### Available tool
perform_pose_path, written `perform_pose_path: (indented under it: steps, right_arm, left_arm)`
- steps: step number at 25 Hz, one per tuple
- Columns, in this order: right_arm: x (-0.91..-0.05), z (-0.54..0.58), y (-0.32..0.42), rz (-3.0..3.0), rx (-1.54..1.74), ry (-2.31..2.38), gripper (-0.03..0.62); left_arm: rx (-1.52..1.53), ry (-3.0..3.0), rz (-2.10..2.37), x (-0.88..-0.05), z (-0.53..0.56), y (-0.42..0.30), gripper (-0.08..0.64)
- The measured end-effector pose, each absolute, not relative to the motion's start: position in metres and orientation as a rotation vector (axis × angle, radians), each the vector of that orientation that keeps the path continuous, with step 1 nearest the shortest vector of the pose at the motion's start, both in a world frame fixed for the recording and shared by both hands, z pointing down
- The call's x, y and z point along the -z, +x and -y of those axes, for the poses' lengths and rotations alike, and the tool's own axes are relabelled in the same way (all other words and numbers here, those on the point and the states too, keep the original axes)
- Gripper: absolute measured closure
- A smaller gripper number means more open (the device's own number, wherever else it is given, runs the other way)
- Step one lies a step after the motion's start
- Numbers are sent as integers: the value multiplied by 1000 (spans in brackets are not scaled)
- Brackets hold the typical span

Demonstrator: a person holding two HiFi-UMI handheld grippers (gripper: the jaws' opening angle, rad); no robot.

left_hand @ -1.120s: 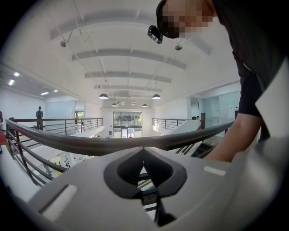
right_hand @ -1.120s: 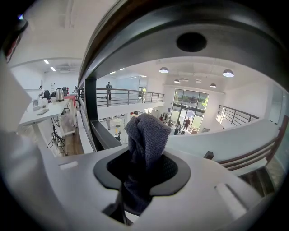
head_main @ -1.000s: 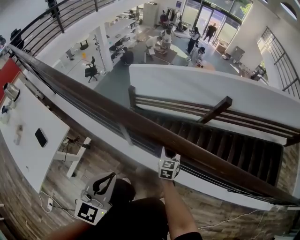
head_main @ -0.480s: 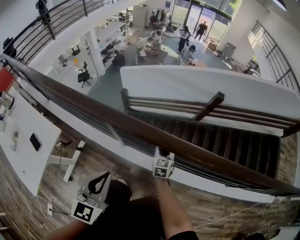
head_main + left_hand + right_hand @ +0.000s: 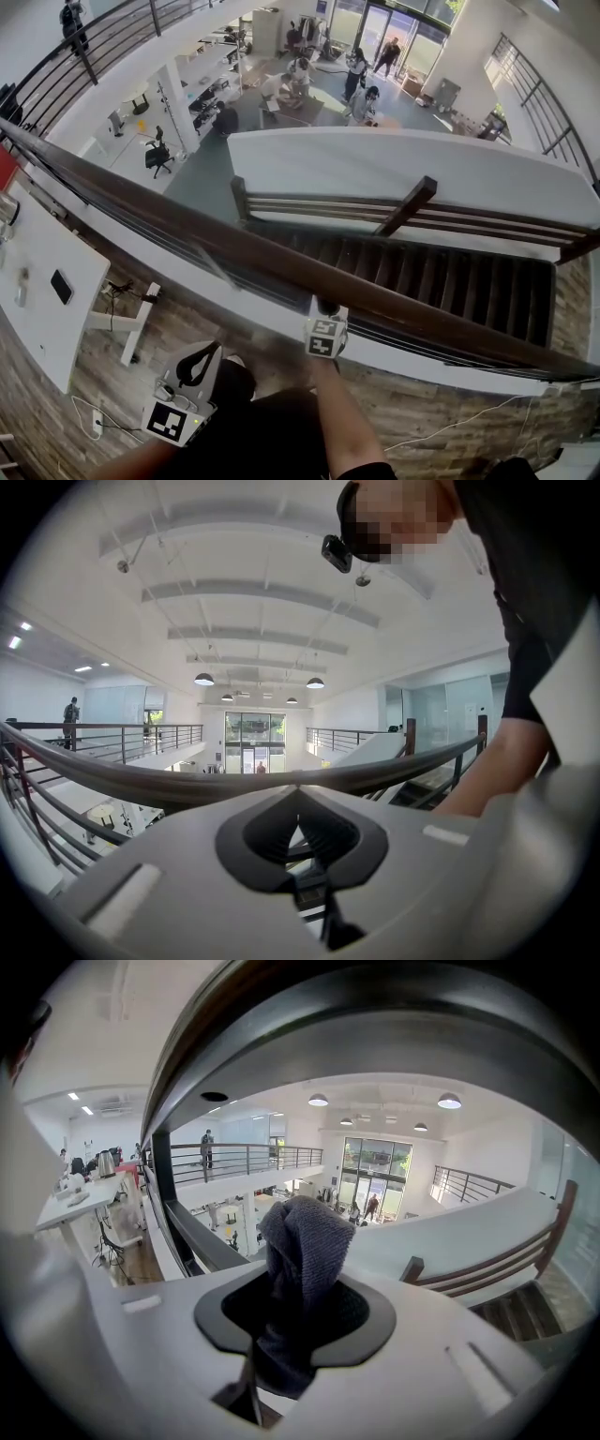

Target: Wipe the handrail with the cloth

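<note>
Gripping a grey cloth [image 5: 302,1260] beside the handrail [image 5: 234,247], the right tongs [image 5: 322,307] — left tongs [image 5: 298,797] closed, empty.

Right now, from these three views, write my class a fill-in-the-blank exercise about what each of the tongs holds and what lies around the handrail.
1. The right tongs are shut on a grey ____.
2. The left tongs are shut and hold ____.
3. Beyond the dark handrail, a wooden ____ descends.

Missing words: cloth; nothing; staircase.
</note>
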State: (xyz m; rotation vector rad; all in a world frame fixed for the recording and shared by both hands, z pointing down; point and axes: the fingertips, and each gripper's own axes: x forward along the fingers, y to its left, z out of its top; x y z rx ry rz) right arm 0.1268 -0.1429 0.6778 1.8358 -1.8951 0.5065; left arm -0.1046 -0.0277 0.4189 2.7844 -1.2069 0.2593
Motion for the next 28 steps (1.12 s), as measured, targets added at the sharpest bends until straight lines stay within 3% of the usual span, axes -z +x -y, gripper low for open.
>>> perform_pose_path:
  steps: [7,28]
  right_arm:
    - [-677,132,141,1889,-487,1836,482]
    - [-677,94,195,1937,-466,1764,482]
  left_arm:
    - [-268,2689,1259,-440,42,-98,561]
    - [-455,2805,1127,-495,29,24,561]
